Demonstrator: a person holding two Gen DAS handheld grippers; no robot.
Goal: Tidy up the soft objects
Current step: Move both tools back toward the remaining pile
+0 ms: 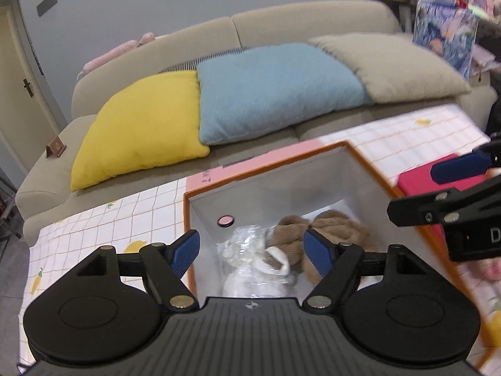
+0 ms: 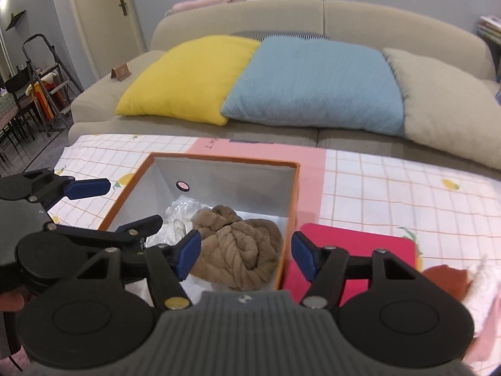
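Fingers of the left gripper [image 1: 252, 252] stand spread apart in the left wrist view, holding nothing, poised over the near edge of the orange-rimmed box [image 1: 366, 159]. Inside the grey box lie a brown plush bundle [image 1: 332, 228] and, touching it on the left, a crumpled clear plastic bag [image 1: 247, 244] with something white in it. The box sits on a checked tablecloth [image 1: 125, 219] with lemon prints. The right gripper [image 1: 438, 194] reaches in from the right edge, above a red flat item [image 1: 416, 181] that lies just beside the box. Behind the table, a yellow cushion [image 1: 137, 131], a blue cushion [image 1: 275, 91] and a beige cushion [image 1: 391, 69] lie in a row on the sofa [image 1: 281, 22].

In the right wrist view, the right gripper [image 2: 245, 252] is likewise spread wide and empty, straddling the box's right wall [image 2: 289, 206], with one blue pad over the brown bundle [image 2: 241, 250] and the other over the red item [image 2: 360, 241]. The left gripper [image 2: 125, 203] enters from the left, open, one finger over the tablecloth [image 2: 391, 188] and the other over the plastic bag [image 2: 178, 216]. A rust-coloured cloth [image 2: 444, 279] and a white fluffy piece [image 2: 482, 288] lie on the table near the red item.
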